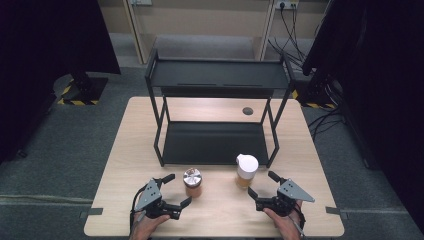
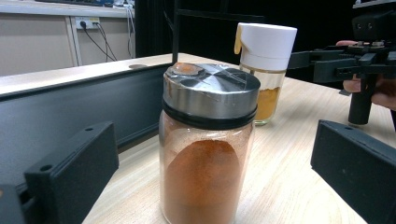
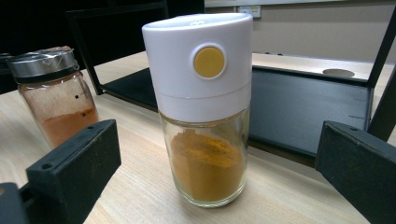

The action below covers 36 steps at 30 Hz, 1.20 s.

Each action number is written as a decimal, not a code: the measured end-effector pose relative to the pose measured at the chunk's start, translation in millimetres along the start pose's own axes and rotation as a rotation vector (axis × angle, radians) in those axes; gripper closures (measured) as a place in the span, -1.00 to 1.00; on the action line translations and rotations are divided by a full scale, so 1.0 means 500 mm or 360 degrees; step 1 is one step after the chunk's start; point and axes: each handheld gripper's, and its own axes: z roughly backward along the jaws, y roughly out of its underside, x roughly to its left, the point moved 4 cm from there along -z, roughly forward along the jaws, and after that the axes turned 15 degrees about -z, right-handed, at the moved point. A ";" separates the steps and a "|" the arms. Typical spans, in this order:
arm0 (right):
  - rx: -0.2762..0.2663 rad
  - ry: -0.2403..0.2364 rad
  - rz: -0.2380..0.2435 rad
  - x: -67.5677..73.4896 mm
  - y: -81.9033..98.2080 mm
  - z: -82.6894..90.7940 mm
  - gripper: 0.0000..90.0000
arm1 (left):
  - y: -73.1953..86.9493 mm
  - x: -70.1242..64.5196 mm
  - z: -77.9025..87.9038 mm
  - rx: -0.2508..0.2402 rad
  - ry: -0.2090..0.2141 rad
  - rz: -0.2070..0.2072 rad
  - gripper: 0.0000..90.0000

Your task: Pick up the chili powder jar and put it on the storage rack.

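A glass jar of red-brown spice with a metal lid stands on the table in front of the shelf. To its right stands a glass shaker of yellow powder with a white cap. My left gripper is open, its jaws on either side of the metal-lidded jar without touching it. Facing the white-capped shaker, my right gripper is open, and the shaker stands between its jaws, apart from them.
A black two-level metal shelf stands at the table's middle and back, both levels bare. The wooden table has a round cable hole behind the shelf. Dark curtains and cables are beyond the table.
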 end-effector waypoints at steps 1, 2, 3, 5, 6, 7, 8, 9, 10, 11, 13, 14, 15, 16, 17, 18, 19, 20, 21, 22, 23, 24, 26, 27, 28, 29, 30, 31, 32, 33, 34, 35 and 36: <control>0.0000 0.0000 -0.0003 0.000 0.000 0.000 -0.99 | 0.000 0.000 0.001 -0.0002 -0.0003 0.0003 -1.00; -0.0001 -0.0001 -0.0004 0.000 0.000 0.001 -0.99 | 0.000 0.000 0.001 -0.0002 -0.0006 0.0003 -1.00; -0.0001 -0.0001 -0.0004 0.000 0.000 0.001 -0.99 | 0.000 0.000 0.001 -0.0002 -0.0006 0.0003 -1.00; -0.0003 -0.0004 -0.0003 0.000 0.000 0.001 -0.99 | 0.000 0.000 0.002 -0.0003 -0.0009 0.0003 -1.00; -0.0004 -0.0007 -0.0003 0.000 0.000 0.001 -0.99 | 0.001 0.000 0.002 -0.0004 -0.0010 0.0004 -1.00; -0.0005 -0.0010 -0.0004 0.000 0.001 0.001 -0.99 | 0.001 0.000 0.002 -0.0004 -0.0011 0.0004 -1.00; -0.0006 -0.0012 -0.0006 0.000 0.001 0.001 -0.99 | 0.001 0.000 0.002 -0.0005 -0.0012 0.0004 -1.00; -0.0006 -0.0013 -0.0006 0.000 0.001 0.001 -0.99 | 0.001 0.000 0.002 -0.0005 -0.0012 0.0004 -1.00; -0.0006 -0.0013 -0.0006 0.000 0.001 0.001 -0.99 | 0.001 0.000 0.003 -0.0005 -0.0014 0.0004 -1.00; -0.0008 -0.0012 -0.0009 0.000 0.001 0.002 -0.99 | 0.001 -0.001 0.003 -0.0004 -0.0018 0.0003 -1.00; -0.0009 -0.0010 -0.0006 0.001 0.001 0.002 -0.99 | 0.001 -0.001 0.003 -0.0004 -0.0020 0.0003 -1.00; -0.0013 -0.0009 -0.0006 0.001 0.001 0.003 -0.99 | 0.000 -0.001 0.003 -0.0002 -0.0021 0.0001 -1.00; -0.0015 -0.0008 -0.0007 0.001 0.002 0.004 -0.99 | 0.000 -0.001 0.003 -0.0002 -0.0021 0.0001 -1.00; -0.0016 -0.0008 -0.0009 0.002 0.002 0.004 -0.99 | 0.000 -0.001 0.003 -0.0001 -0.0022 -0.0002 -1.00; -0.0017 -0.0009 -0.0009 0.002 0.002 0.005 -0.99 | 0.000 -0.002 0.003 -0.0001 -0.0022 -0.0002 -1.00; -0.0017 -0.0009 -0.0009 0.002 0.002 0.005 -0.99 | 0.000 -0.002 0.003 -0.0001 -0.0022 -0.0002 -1.00; -0.0020 -0.0009 -0.0007 0.001 0.002 0.005 -0.99 | 0.000 -0.002 0.003 0.0000 -0.0022 -0.0003 -1.00; -0.0022 -0.0009 -0.0008 0.001 0.002 0.006 -0.99 | 0.000 -0.002 0.003 0.0002 -0.0022 -0.0005 -1.00; -0.0023 -0.0008 -0.0008 0.001 0.002 0.006 -0.99 | -0.001 -0.002 0.002 0.0002 -0.0022 -0.0007 -1.00; -0.0024 -0.0007 -0.0011 0.001 0.002 0.007 -0.99 | -0.001 -0.002 0.002 0.0001 -0.0023 -0.0007 -1.00; -0.0025 -0.0006 -0.0012 0.001 0.002 0.007 -0.99 | -0.001 -0.003 0.002 0.0002 -0.0024 -0.0008 -1.00; -0.0024 -0.0005 -0.0013 0.001 0.002 0.007 -0.99 | -0.001 -0.003 0.002 0.0003 -0.0028 -0.0008 -1.00; -0.0028 -0.0001 -0.0015 0.001 0.003 0.008 -0.99 | -0.001 -0.003 0.003 0.0005 -0.0034 -0.0007 -1.00; -0.0029 0.0000 -0.0016 0.001 0.003 0.008 -0.99 | -0.001 -0.003 0.003 0.0006 -0.0036 -0.0007 -1.00; -0.0029 0.0001 -0.0015 0.001 0.003 0.008 -0.99 | -0.001 -0.003 0.003 0.0007 -0.0037 -0.0006 -1.00; -0.0029 0.0002 -0.0017 0.001 0.003 0.008 -0.99 | -0.001 -0.003 0.003 0.0010 -0.0038 -0.0008 -1.00; -0.0030 0.0003 -0.0018 0.001 0.003 0.009 -0.99 | -0.002 -0.004 0.002 0.0012 -0.0040 -0.0009 -1.00; -0.0029 0.0003 -0.0018 0.001 0.003 0.008 -0.99 | -0.001 -0.004 0.002 0.0012 -0.0041 -0.0008 -1.00; -0.0029 0.0002 -0.0019 0.001 0.003 0.008 -0.99 | -0.002 -0.005 0.002 0.0012 -0.0041 -0.0008 -1.00; -0.0029 0.0002 -0.0019 0.001 0.003 0.008 -0.99 | -0.002 -0.005 0.001 0.0013 -0.0040 -0.0010 -1.00; -0.0029 0.0002 -0.0019 0.001 0.003 0.008 -0.99 | -0.002 -0.005 0.001 0.0013 -0.0041 -0.0010 -1.00; -0.0029 0.0002 -0.0019 0.001 0.003 0.009 -0.99 | -0.002 -0.005 0.001 0.0013 -0.0043 -0.0010 -1.00; -0.0029 0.0002 -0.0021 0.000 0.003 0.009 -0.99 | -0.002 -0.006 0.000 0.0014 -0.0043 -0.0011 -1.00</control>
